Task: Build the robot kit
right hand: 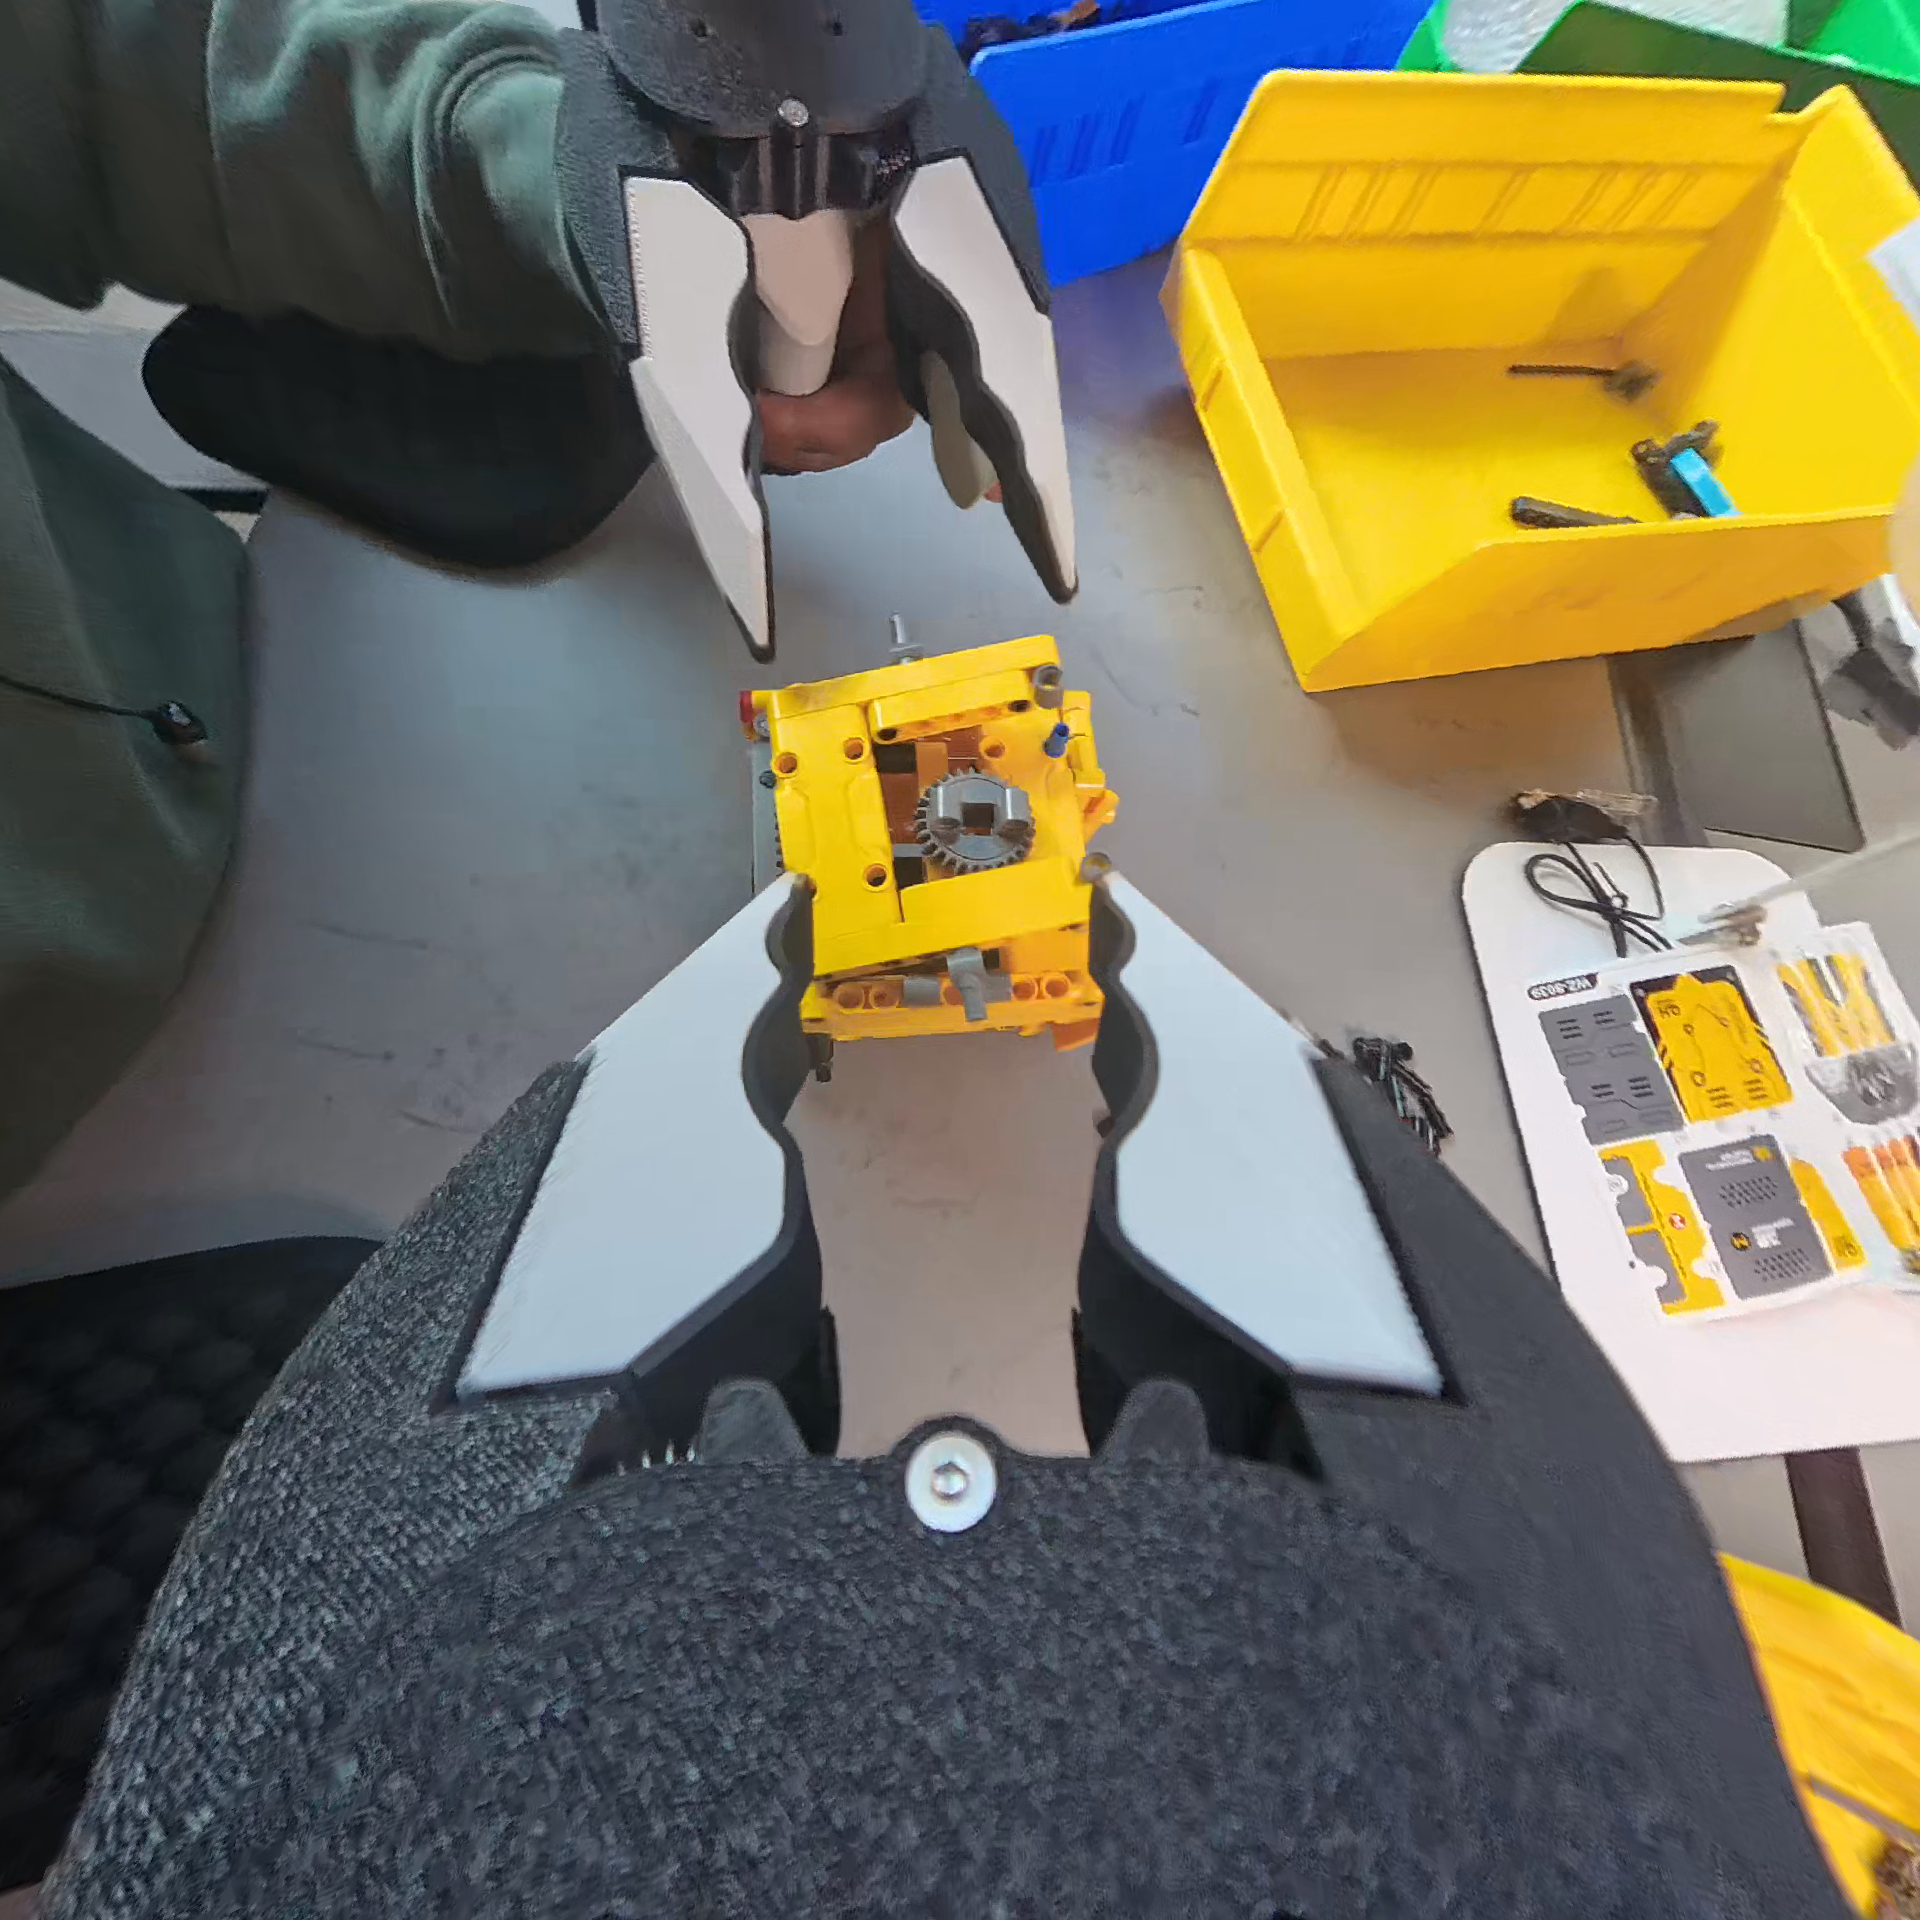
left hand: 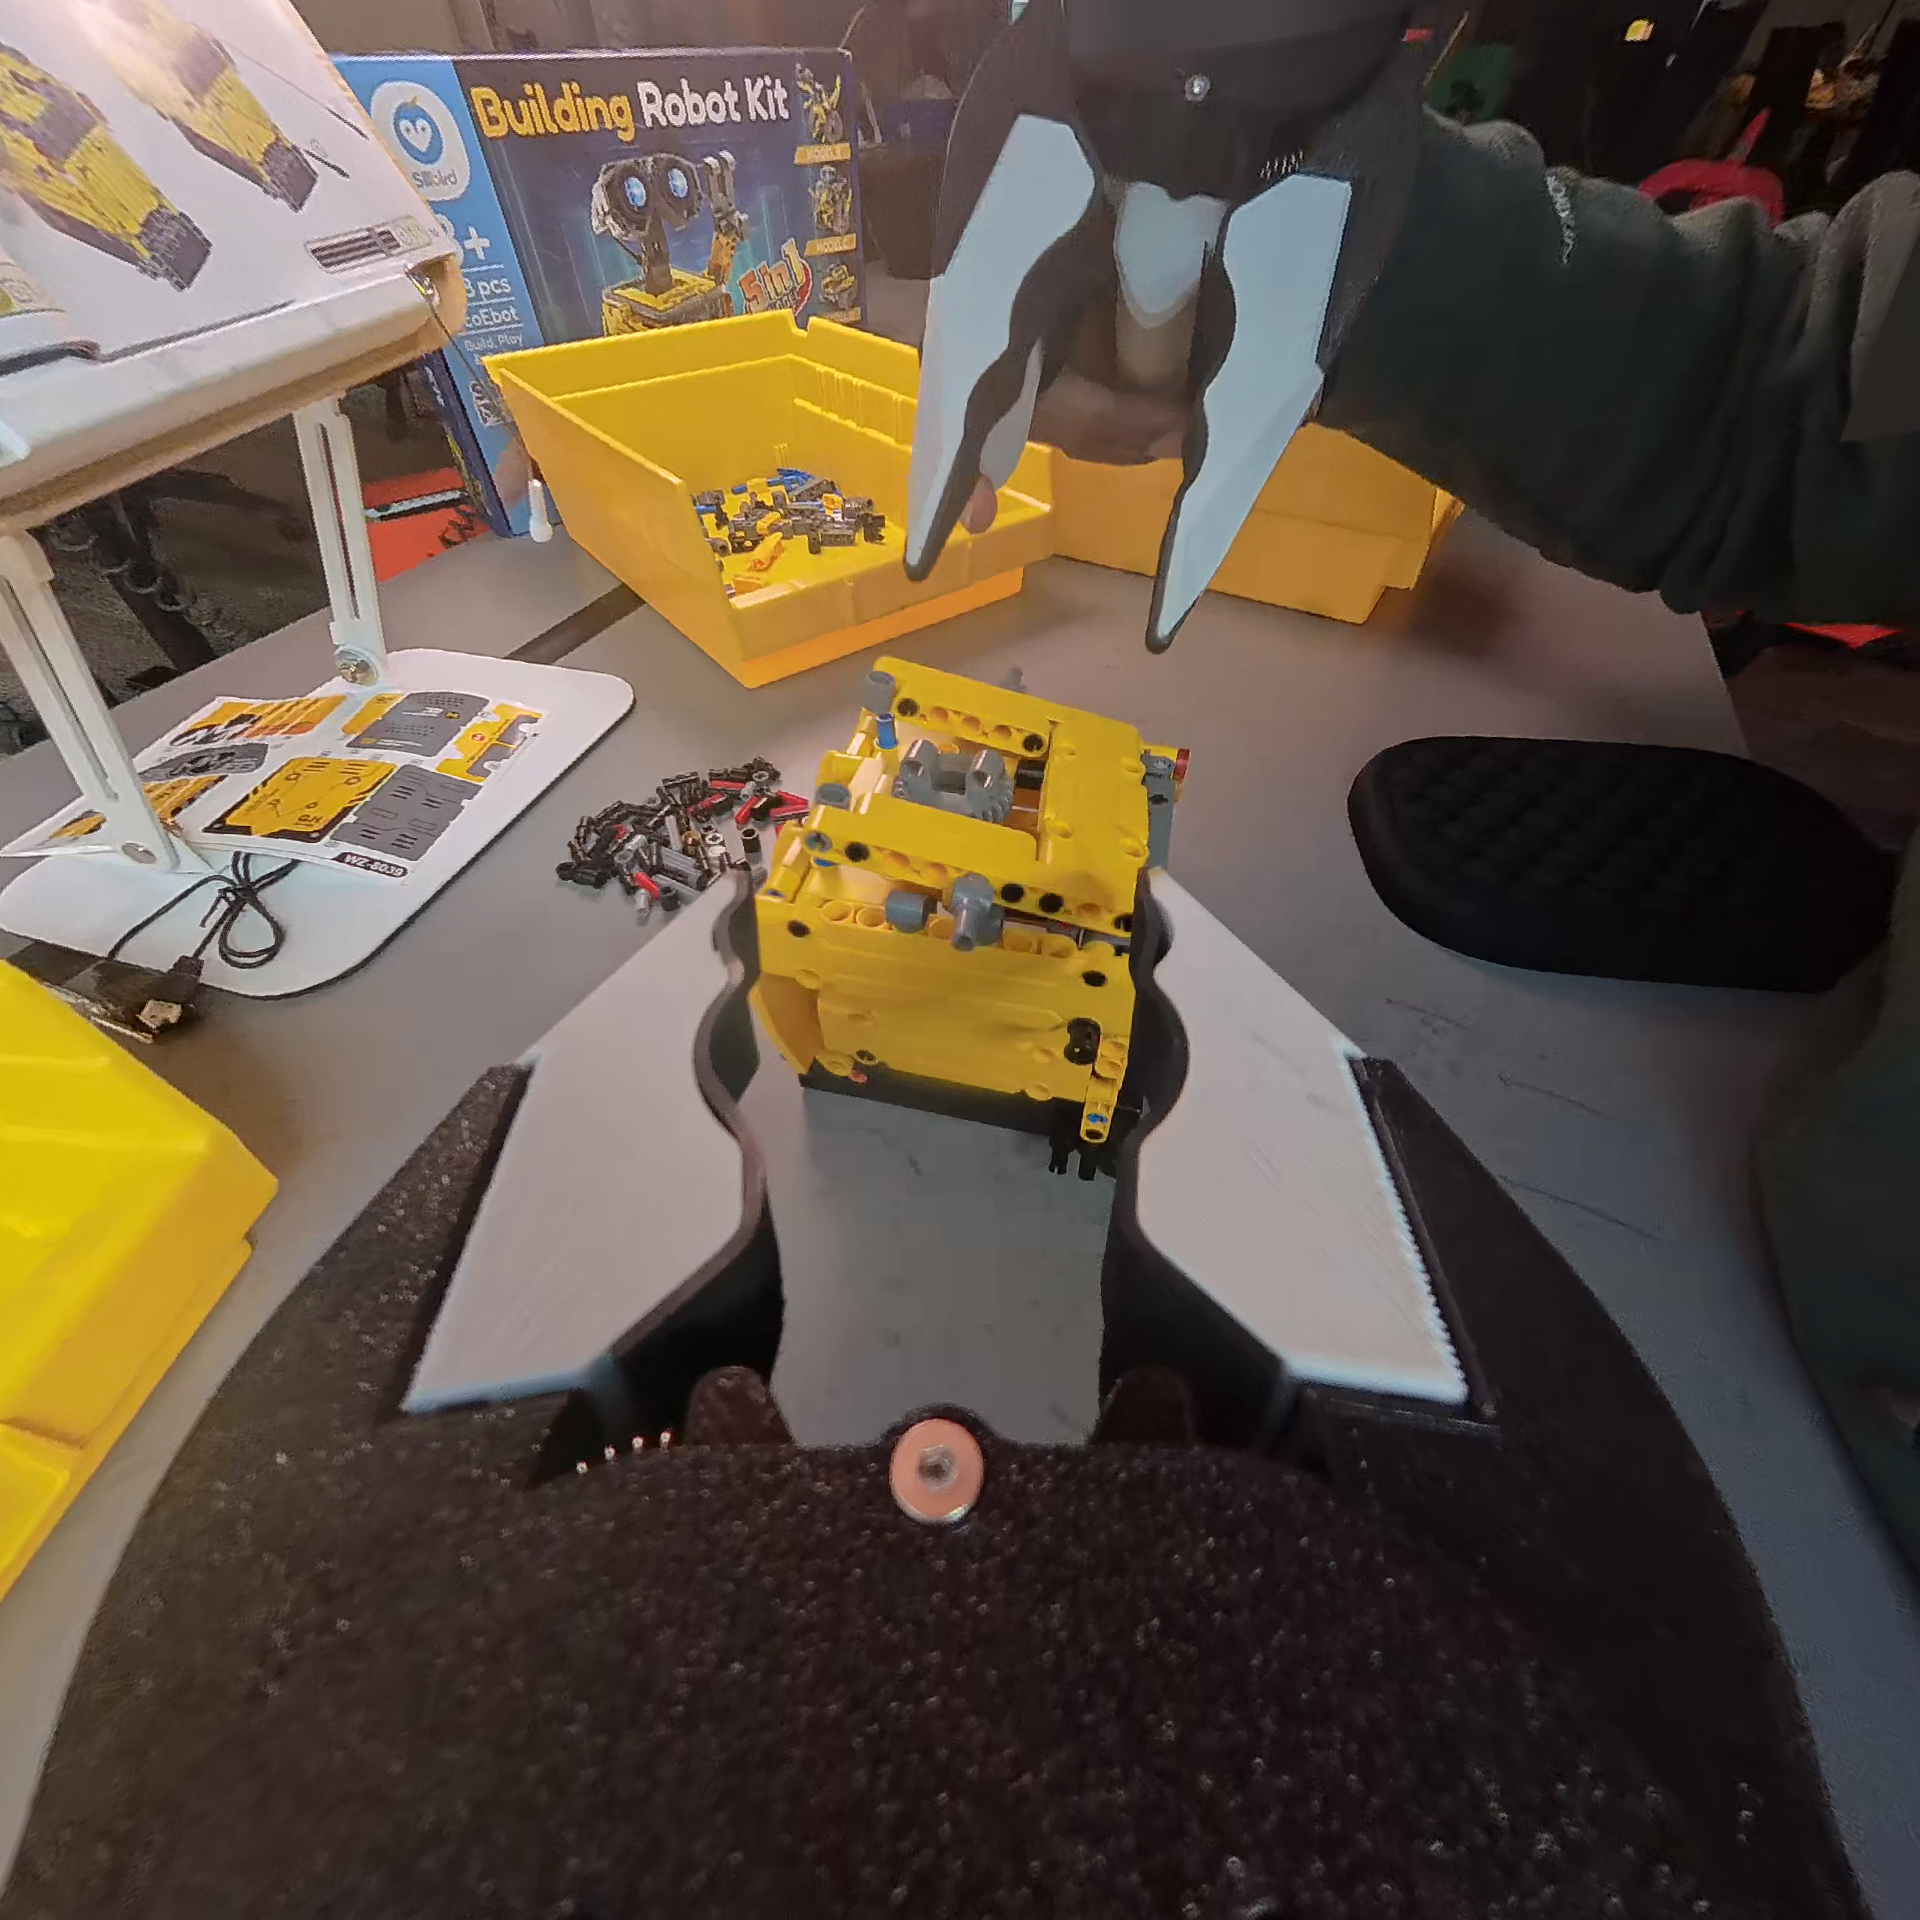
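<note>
Left tool (left hand: 945, 894), black body filling the lower frame, had its white fingers spread wide. The yellow brick model (left hand: 935, 997) showed between the tips but was not clamped. The right wrist view showed those tips hanging clear of the model's far edge.

Right tool (right hand: 948, 881) was likewise spread, framing the same model from the opposite side. The left wrist view showed it hovering above and beyond the model, holding nothing.

The model stood on the grey counter (left hand: 1351, 1091) between the two tools, with a grey gear (right hand: 971, 821) set in its top.

Containers:
- Yellow bin (left hand: 623, 436) beyond the model held a heap of small grey, blue, black and yellow pieces at its front.
- Second yellow bin (left hand: 1299, 561) sat just beside it, contents hidden behind the right tool.
- Another yellow bin (right hand: 1351, 468), in the right wrist view, held a few dark pieces and one blue piece.
- Blue bin (right hand: 1143, 135) and green bin (right hand: 1662, 42) stood behind it, contents unclear.

Loose black and red pins (left hand: 675, 831) lay near the model. A sticker sheet (left hand: 312, 779) rested on a white stand base (left hand: 499, 727). The kit box (left hand: 644, 187) stood behind the bins.
</note>
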`<action>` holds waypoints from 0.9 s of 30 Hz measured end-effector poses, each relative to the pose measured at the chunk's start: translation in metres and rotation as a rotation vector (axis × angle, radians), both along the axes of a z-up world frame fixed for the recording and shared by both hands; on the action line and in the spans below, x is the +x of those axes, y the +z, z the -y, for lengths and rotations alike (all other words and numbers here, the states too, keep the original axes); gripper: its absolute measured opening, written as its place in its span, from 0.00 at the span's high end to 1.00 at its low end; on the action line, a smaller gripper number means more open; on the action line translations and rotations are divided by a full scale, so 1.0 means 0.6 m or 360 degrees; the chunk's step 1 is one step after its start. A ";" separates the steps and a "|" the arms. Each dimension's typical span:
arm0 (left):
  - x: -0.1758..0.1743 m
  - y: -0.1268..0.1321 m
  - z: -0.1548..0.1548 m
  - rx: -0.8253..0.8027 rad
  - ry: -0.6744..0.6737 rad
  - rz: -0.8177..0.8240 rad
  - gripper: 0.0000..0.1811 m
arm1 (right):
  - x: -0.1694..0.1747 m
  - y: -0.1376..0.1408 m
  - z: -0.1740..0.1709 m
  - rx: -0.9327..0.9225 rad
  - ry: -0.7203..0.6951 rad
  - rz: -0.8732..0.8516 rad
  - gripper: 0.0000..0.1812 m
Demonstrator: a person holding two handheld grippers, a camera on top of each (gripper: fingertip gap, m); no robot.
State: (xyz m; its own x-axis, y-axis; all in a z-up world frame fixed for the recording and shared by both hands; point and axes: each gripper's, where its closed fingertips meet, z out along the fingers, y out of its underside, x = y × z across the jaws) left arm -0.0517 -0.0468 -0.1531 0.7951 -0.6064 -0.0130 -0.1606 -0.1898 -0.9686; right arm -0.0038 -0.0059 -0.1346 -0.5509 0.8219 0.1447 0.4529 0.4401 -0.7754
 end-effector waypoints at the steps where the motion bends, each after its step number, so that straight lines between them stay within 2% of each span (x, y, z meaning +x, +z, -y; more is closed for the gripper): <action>1: -0.002 0.005 -0.001 0.0003 -0.0007 0.0010 0.60 | 0.001 0.000 -0.007 -0.0033 -0.0034 -0.0018 0.66; 5: 0.005 0.007 -0.003 -0.0014 -0.0086 -0.0072 0.55 | 0.000 -0.014 -0.017 -0.0050 -0.0115 -0.0064 0.56; 7: 0.009 0.000 -0.005 -0.0059 -0.0113 -0.0101 0.52 | -0.001 -0.020 -0.010 -0.0039 -0.0148 -0.0099 0.56; 14: 0.003 -0.023 -0.015 -0.0309 -0.0303 0.0329 0.39 | 0.024 -0.080 0.010 -0.0215 -0.0639 -0.0071 0.51; 17: 0.017 -0.030 -0.021 -0.0330 -0.0405 0.0378 0.37 | 0.035 -0.120 0.023 -0.0218 -0.0821 -0.0033 0.52; 21: 0.037 -0.046 -0.017 -0.0361 -0.0430 0.0226 0.38 | 0.034 -0.115 0.017 -0.0208 -0.0785 -0.0132 0.66; 24: 0.042 -0.050 -0.002 -0.0371 -0.0384 0.0167 0.39 | 0.038 -0.115 -0.001 -0.0203 -0.0672 -0.0103 0.66; 27: 0.045 -0.054 0.018 -0.0363 -0.0337 0.0095 0.40 | 0.043 -0.114 -0.033 -0.0163 -0.0618 -0.0099 0.70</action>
